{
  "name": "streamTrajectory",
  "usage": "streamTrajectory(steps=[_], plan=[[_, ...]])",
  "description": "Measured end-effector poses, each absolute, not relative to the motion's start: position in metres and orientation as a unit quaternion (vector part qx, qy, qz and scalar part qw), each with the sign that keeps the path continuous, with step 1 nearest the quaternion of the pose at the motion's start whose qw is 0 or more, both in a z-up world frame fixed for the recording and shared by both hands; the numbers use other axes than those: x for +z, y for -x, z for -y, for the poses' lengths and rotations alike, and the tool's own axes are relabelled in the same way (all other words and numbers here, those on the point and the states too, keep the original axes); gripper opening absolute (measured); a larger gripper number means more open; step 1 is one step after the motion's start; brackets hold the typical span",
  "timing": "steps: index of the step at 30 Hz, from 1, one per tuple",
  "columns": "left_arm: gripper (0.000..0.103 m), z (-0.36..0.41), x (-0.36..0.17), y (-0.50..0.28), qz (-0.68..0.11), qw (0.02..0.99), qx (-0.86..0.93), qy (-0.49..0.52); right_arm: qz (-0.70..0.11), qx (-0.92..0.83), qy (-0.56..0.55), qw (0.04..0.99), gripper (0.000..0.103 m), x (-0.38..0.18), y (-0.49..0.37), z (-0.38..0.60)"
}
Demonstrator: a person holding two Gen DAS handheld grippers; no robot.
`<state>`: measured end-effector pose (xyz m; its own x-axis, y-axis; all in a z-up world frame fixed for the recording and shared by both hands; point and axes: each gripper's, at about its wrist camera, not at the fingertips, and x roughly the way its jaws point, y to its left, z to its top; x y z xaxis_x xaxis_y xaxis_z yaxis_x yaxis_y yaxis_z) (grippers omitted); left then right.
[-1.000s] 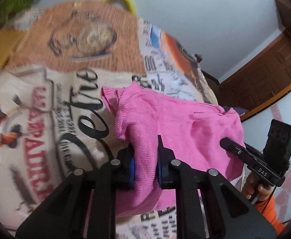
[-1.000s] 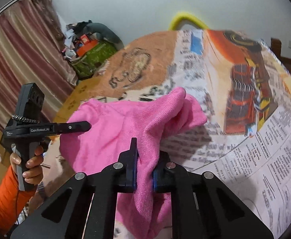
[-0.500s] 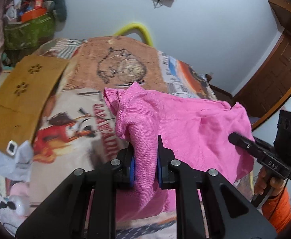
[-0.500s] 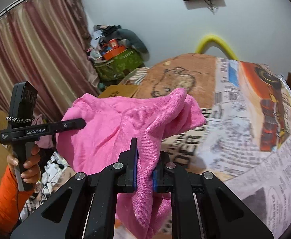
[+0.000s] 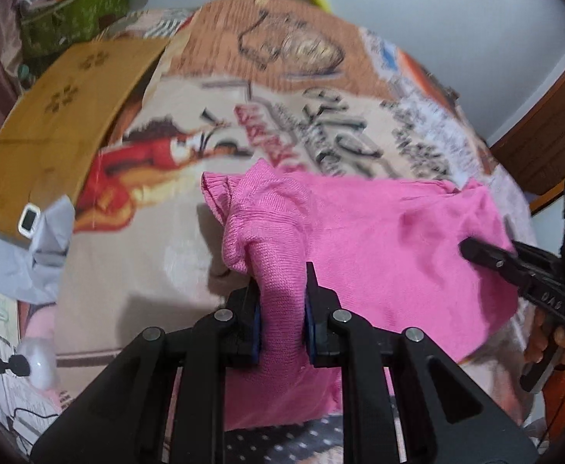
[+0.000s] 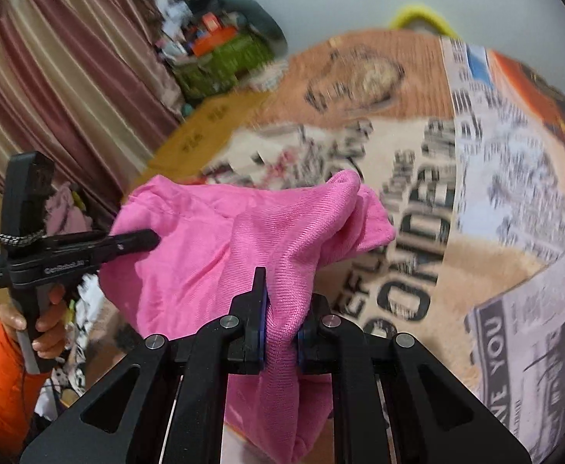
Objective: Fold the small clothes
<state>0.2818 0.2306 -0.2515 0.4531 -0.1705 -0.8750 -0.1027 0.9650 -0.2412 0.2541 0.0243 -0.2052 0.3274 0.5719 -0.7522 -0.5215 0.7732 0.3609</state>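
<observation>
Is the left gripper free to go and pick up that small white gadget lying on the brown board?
Probably not yet. The left gripper is shut on the pink garment, so it would drag that along; the white gadget itself lies uncovered.

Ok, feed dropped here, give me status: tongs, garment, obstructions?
Left tongs shut on pink garment. Right tongs shut on it too. Garment slung between them above printed blanket. Nothing blocking.

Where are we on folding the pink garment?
Early stage. Done: pickup, with the left tool and right tool each shut on a bunched part of the pink knit garment. In hand: it hangs spread between them above the printed blanket. Left: no fold is visible yet; laying flat and folding remain.
</observation>
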Motion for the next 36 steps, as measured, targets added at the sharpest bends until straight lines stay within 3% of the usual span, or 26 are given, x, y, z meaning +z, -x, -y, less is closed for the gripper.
streamTrajectory(steps=[5,7,9,19,27,30,36], plan=[[0.024,-0.238,-0.274,-0.285,-0.538,0.833,0.021,0.127,-0.5,0.308,-0.029,0.809,0.011,-0.229,-0.263,-0.017],[0.035,-0.241,-0.275,-0.285,-0.535,0.837,0.029,0.111,-0.503,0.304,-0.022,0.809,0.016,-0.231,-0.263,-0.015],[0.038,-0.244,-0.271,-0.283,-0.528,0.843,0.037,0.097,-0.496,0.3,-0.015,0.814,0.016,-0.227,-0.259,-0.012],[0.04,-0.249,-0.234,-0.289,-0.488,0.87,0.032,0.057,-0.443,0.286,0.043,0.849,0.024,-0.201,-0.255,-0.006],[0.04,-0.221,-0.269,-0.313,-0.52,0.854,0.017,0.014,-0.449,0.288,0.041,0.845,0.024,-0.218,-0.282,-0.022],[0.04,-0.226,-0.276,-0.32,-0.522,0.852,0.029,0.027,-0.444,0.292,0.043,0.846,0.007,-0.222,-0.286,-0.024],[0.04,-0.25,-0.288,-0.322,-0.506,0.854,0.069,0.1,-0.456,0.275,0.014,0.846,0.006,-0.236,-0.299,-0.01]])
